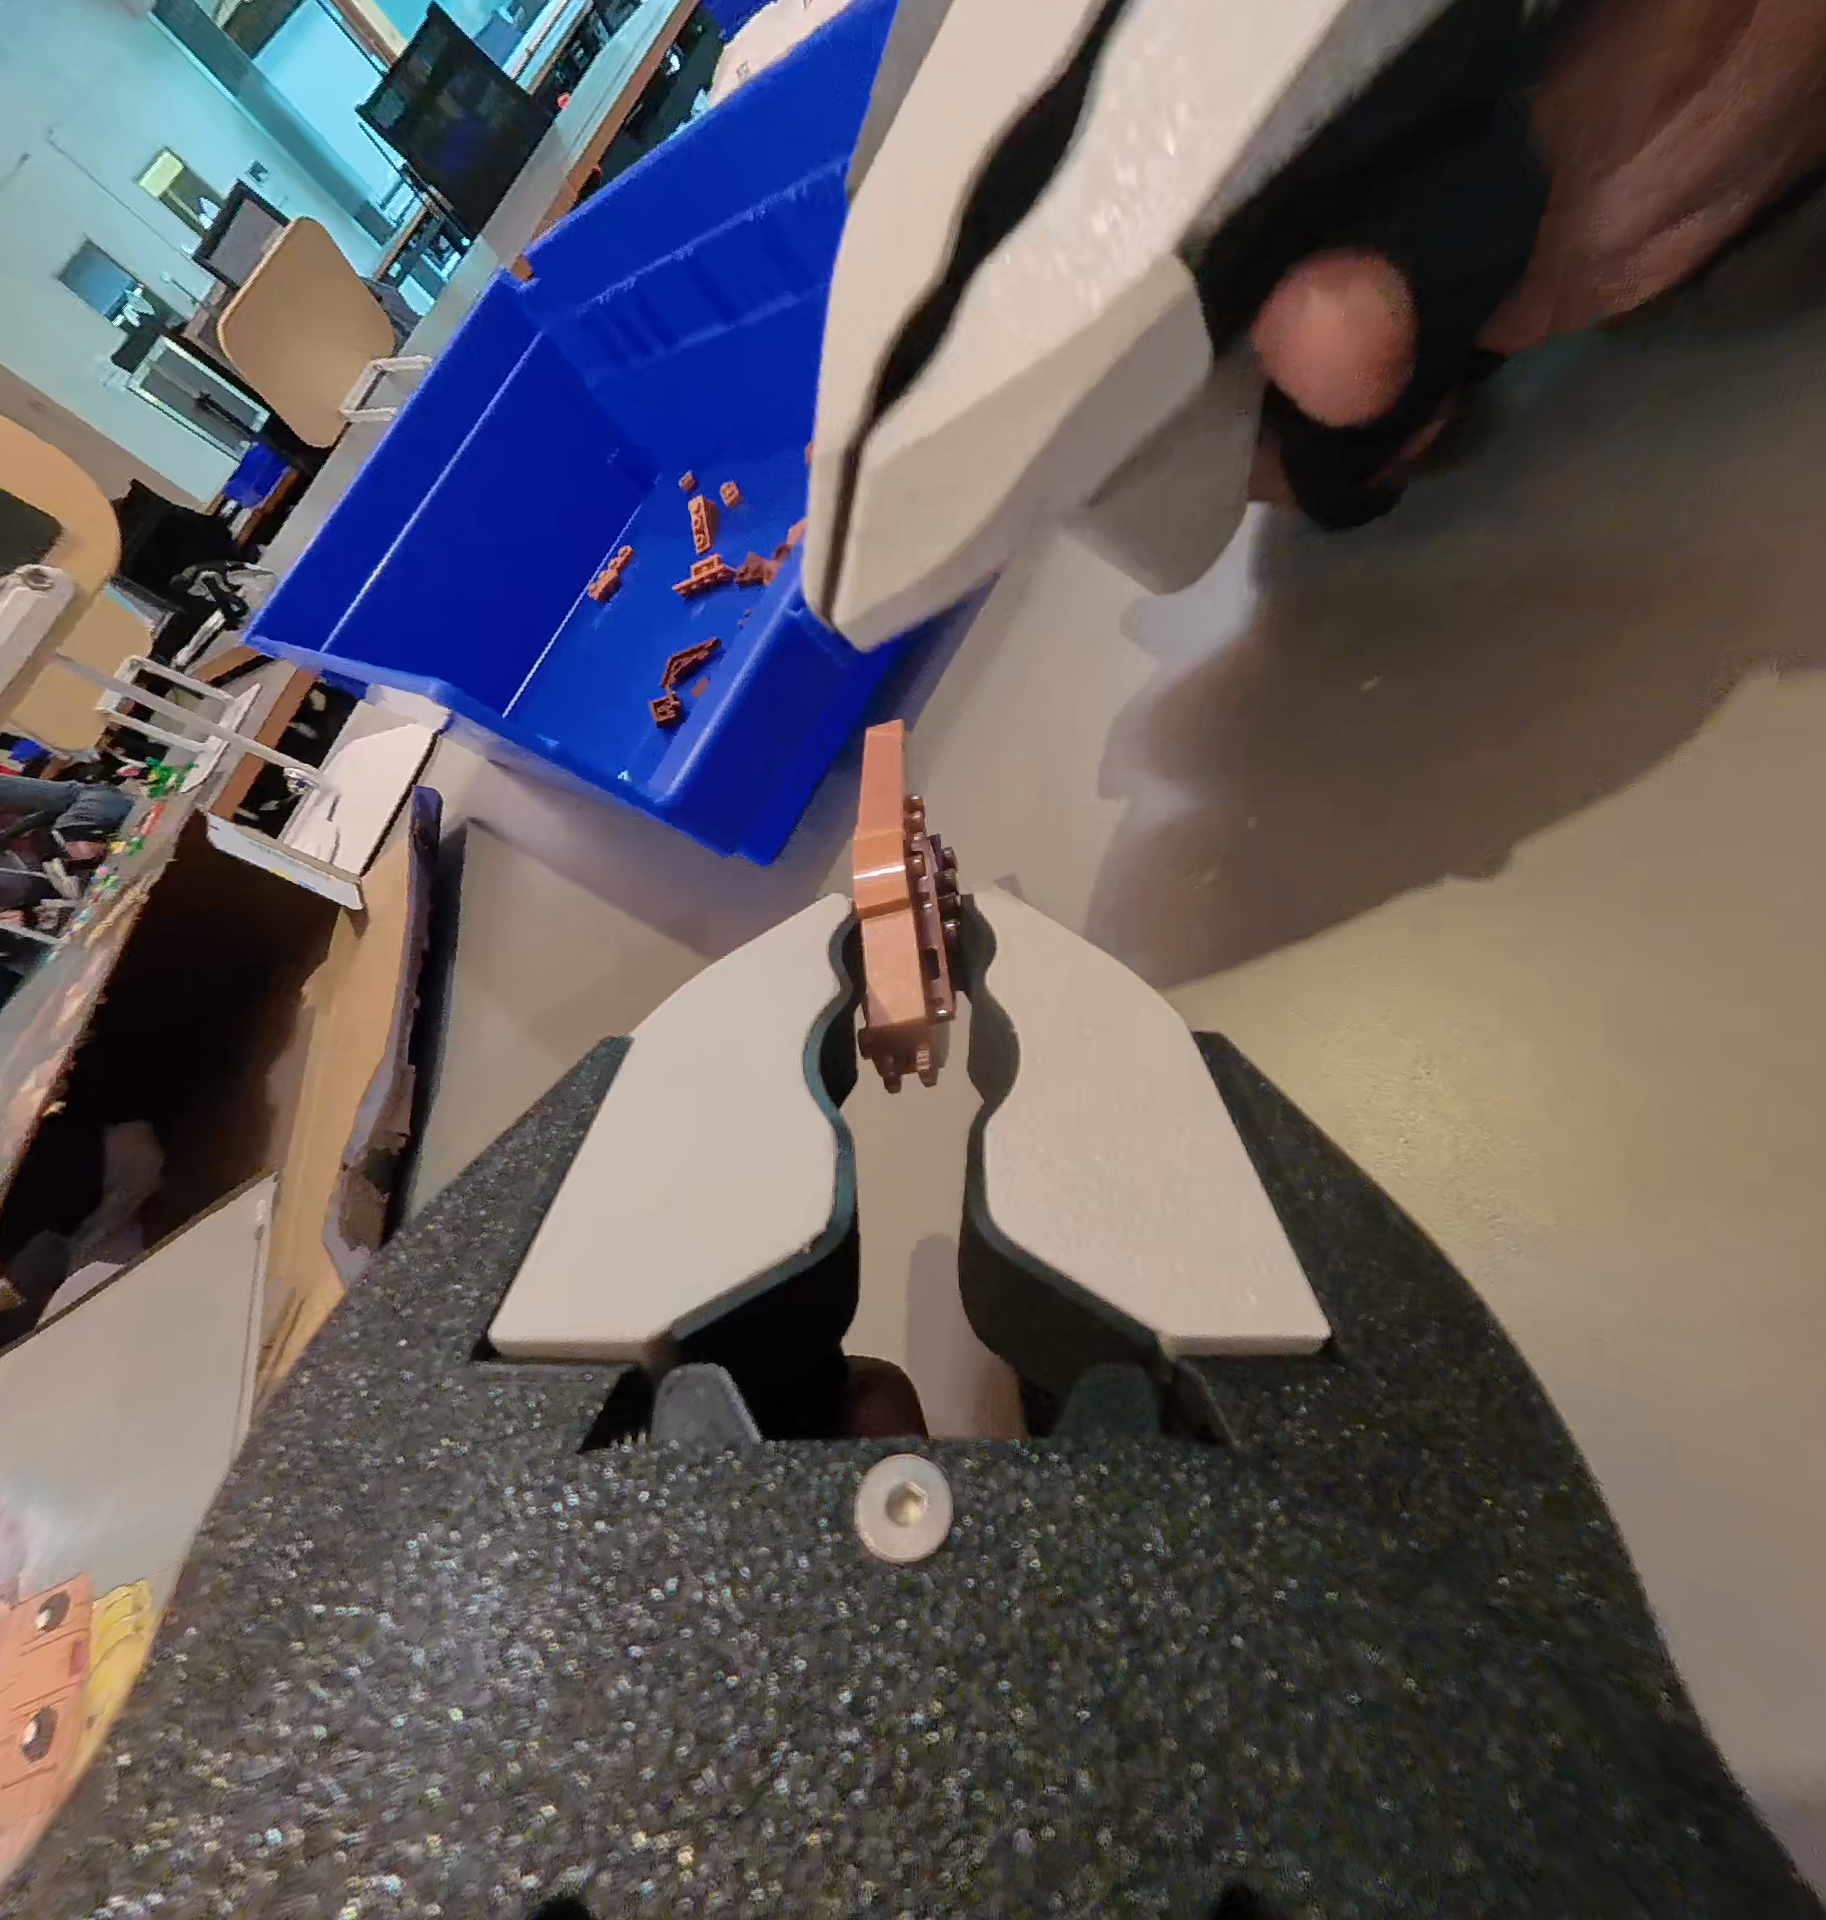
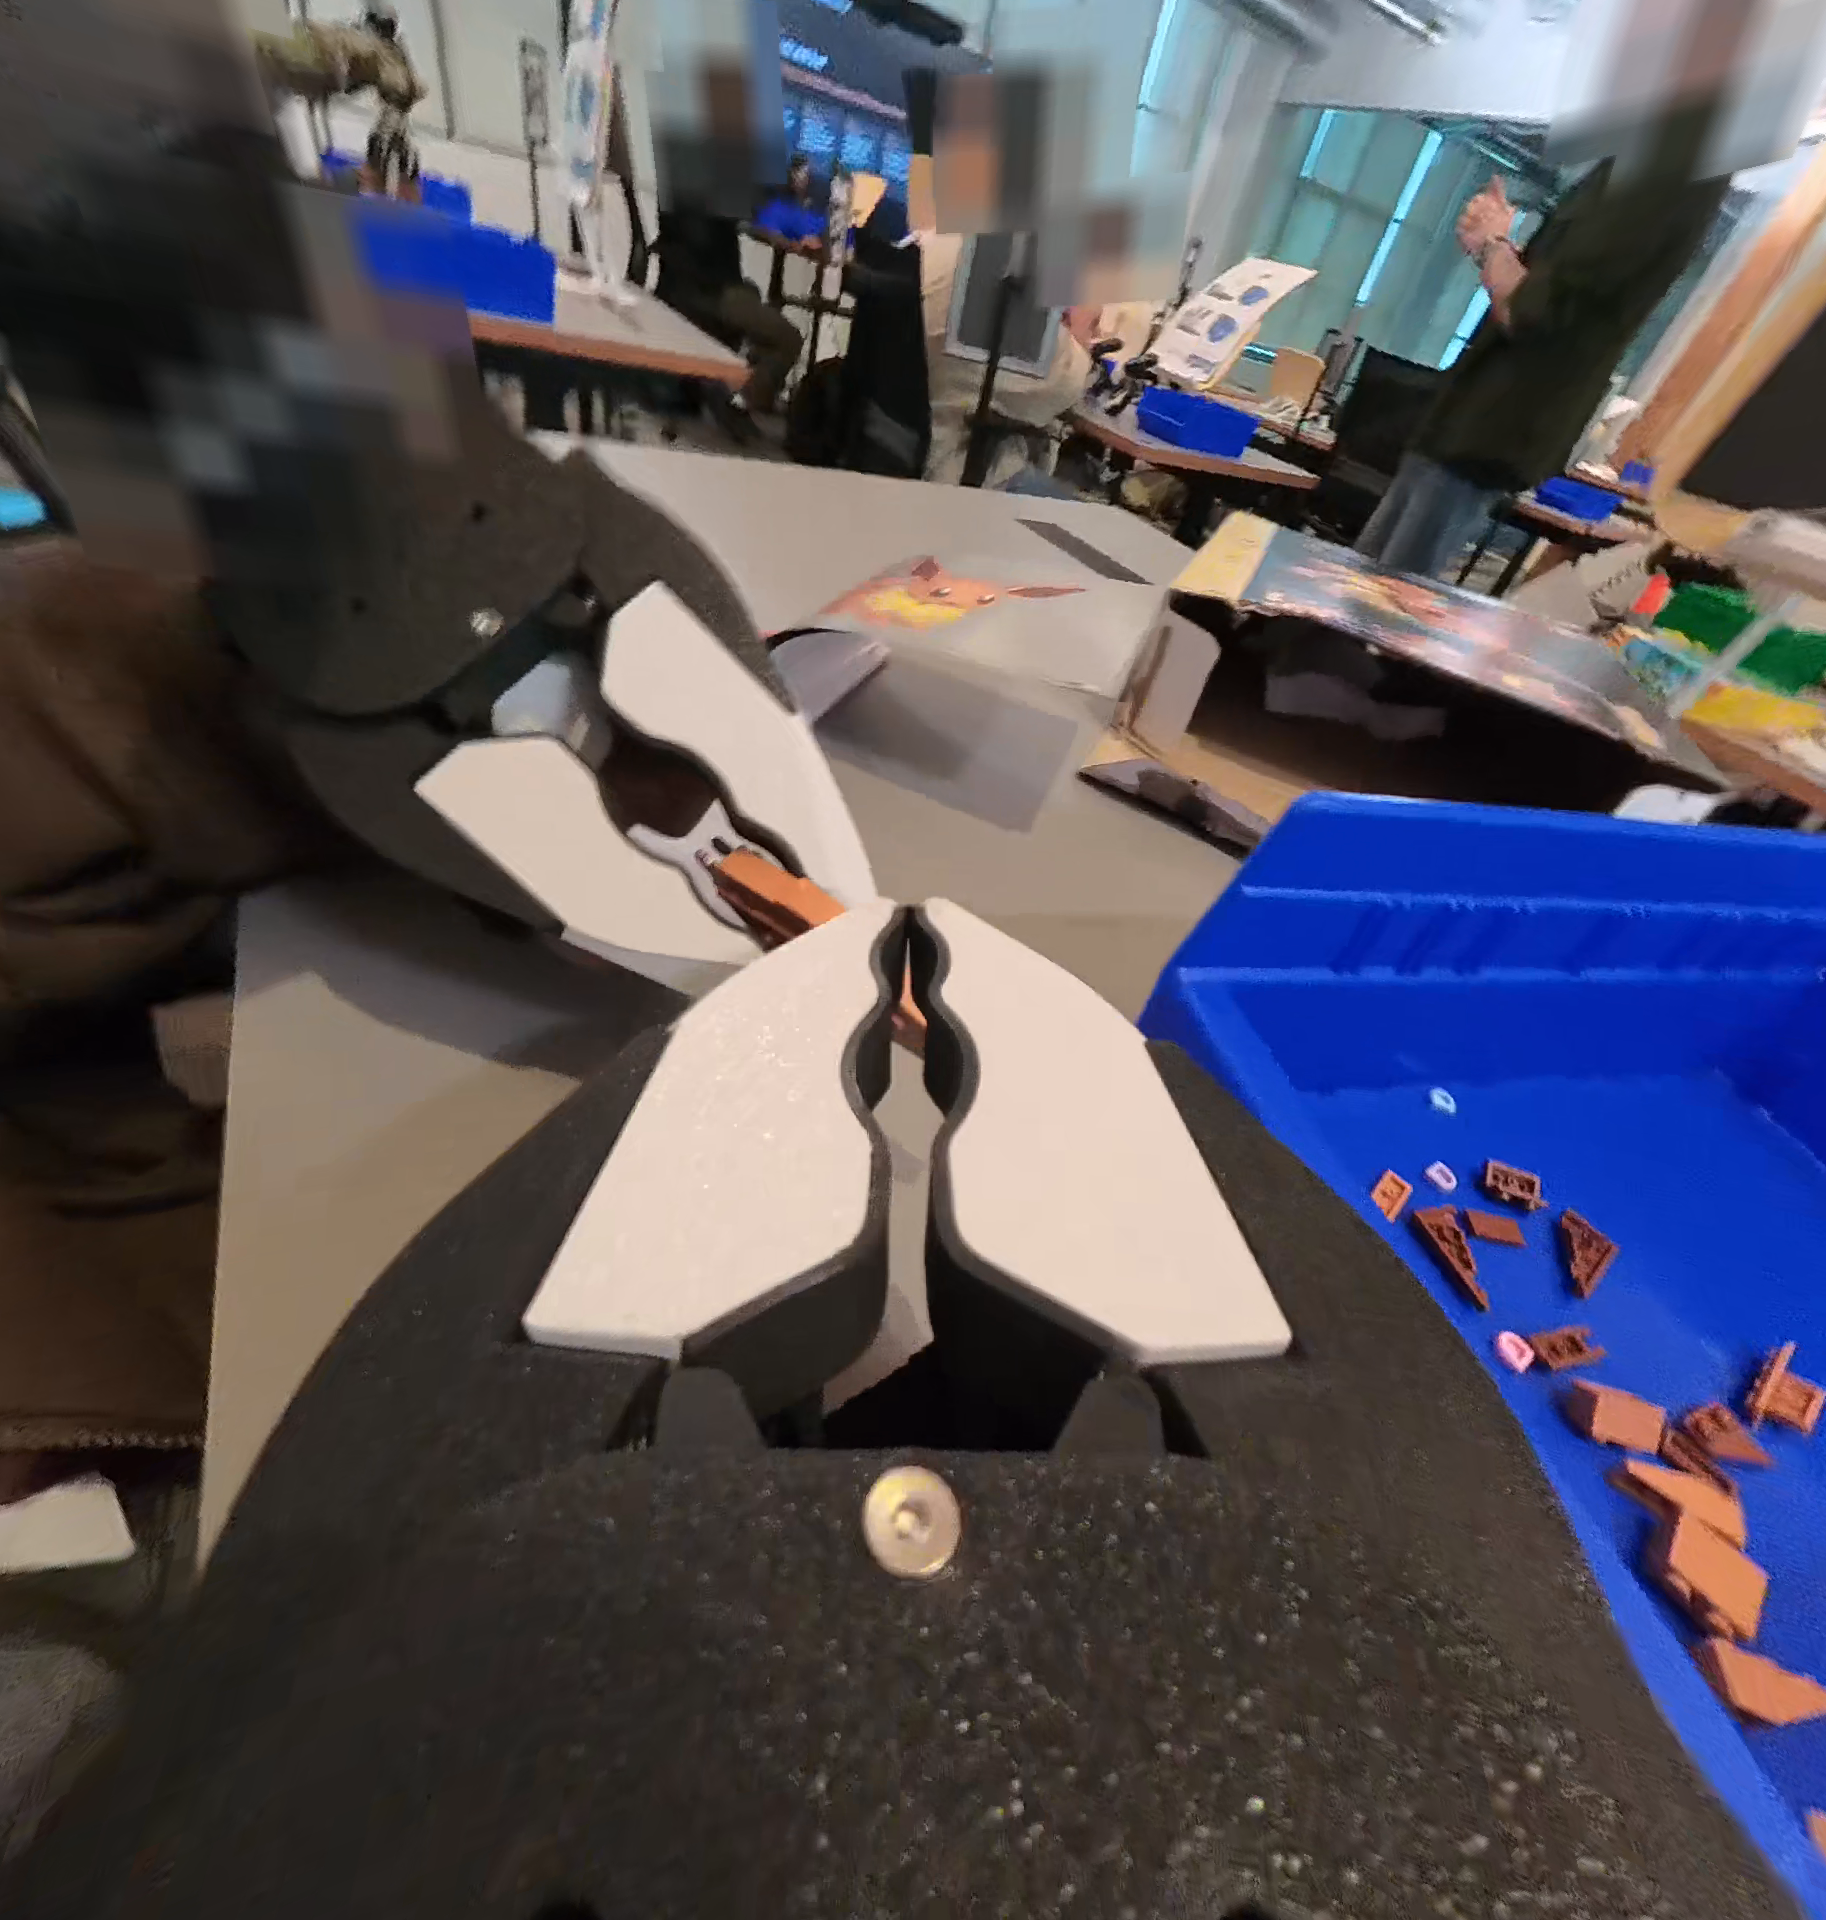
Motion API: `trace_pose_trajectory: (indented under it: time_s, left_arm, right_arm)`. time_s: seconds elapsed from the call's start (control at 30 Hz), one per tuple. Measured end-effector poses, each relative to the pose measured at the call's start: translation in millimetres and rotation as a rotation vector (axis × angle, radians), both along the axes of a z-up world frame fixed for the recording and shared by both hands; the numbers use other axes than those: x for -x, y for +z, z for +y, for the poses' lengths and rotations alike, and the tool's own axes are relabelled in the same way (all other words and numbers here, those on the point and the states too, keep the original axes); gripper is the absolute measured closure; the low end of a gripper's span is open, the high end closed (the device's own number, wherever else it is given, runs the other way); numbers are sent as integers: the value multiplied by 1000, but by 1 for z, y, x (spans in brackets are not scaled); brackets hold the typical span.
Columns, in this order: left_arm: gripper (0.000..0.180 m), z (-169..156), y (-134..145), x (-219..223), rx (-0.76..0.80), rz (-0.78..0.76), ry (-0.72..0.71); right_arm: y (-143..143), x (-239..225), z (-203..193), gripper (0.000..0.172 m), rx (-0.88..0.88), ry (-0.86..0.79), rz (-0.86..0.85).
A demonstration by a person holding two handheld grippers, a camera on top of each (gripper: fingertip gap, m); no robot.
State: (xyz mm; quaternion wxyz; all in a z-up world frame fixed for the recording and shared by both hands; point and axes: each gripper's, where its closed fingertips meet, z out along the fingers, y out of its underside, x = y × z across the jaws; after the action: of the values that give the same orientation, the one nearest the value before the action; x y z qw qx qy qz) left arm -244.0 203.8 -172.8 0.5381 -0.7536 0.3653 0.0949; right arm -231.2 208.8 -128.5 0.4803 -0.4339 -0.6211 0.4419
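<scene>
My left gripper (image 1: 909, 925) is shut on a brown brick assembly (image 1: 893, 894), a smooth reddish-brown plate with darker studded parts on its right side. The assembly stands upright and sticks out past the fingertips. In the right wrist view the same gripper (image 2: 784, 909) holds the assembly (image 2: 774, 883) at the centre left. My right gripper (image 2: 907, 914) is shut, with nothing seen between its pads. In the left wrist view it (image 1: 836, 592) hangs just above and left of the assembly's top and does not touch it.
A blue bin (image 1: 493, 520) with several loose brown pieces (image 1: 701, 571) stands beyond the grippers; it is at the right in the right wrist view (image 2: 1511, 987). An open cardboard box (image 1: 213, 987) stands to the left. The grey table (image 1: 1511, 1143) lies below. People stand and sit at tables farther off. Across from one pair of fingers to the other is roughly 5 cm.
</scene>
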Motion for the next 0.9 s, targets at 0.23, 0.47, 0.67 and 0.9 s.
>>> trace_pose_trajectory:
  time_s: [0.23,0.47,0.67,0.9]
  left_arm:
    - [164,-5,-9,-11,18,78,-75]
    - [164,-9,-15,-18,17,166,-129]
    - [162,-8,-11,-17,6,120,-116]
    - [152,-6,16,-15,-72,-121,-97]
  right_arm:
    - [-21,4,-30,160,-285,109,-49]
    - [-38,3,-31,161,-357,135,-125]
    - [-33,2,-27,163,-352,114,-120]
    - [-5,0,-22,163,-132,89,-7]
